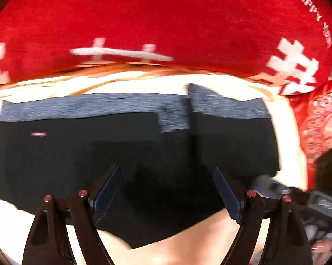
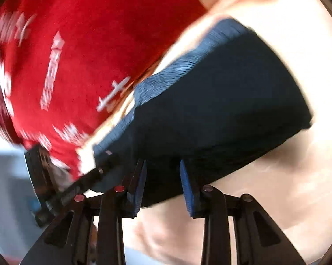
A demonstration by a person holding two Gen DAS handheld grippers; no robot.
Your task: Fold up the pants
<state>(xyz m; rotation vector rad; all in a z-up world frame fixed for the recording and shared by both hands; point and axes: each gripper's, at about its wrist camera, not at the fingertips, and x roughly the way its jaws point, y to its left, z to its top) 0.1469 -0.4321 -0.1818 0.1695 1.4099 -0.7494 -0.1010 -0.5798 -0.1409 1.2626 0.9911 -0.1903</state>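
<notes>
Your dark pants (image 1: pixel 132 150) lie folded on the cream surface (image 1: pixel 210 238), their grey-blue waistband (image 1: pixel 88 108) along the far side, next to the red cloth with white lettering (image 1: pixel 166 22) that covers the far part; your left hand-held gripper (image 1: pixel 167 187) hangs over the pants near their near edge, jaws wide apart and gripping nothing; your right hand-held gripper (image 2: pixel 163 183) sits at the pants' (image 2: pixel 221 101) near edge, jaws parted narrowly, dark cloth showing between the blue pads (image 2: pixel 189 190), which seem not to press it; both views are blurred
</notes>
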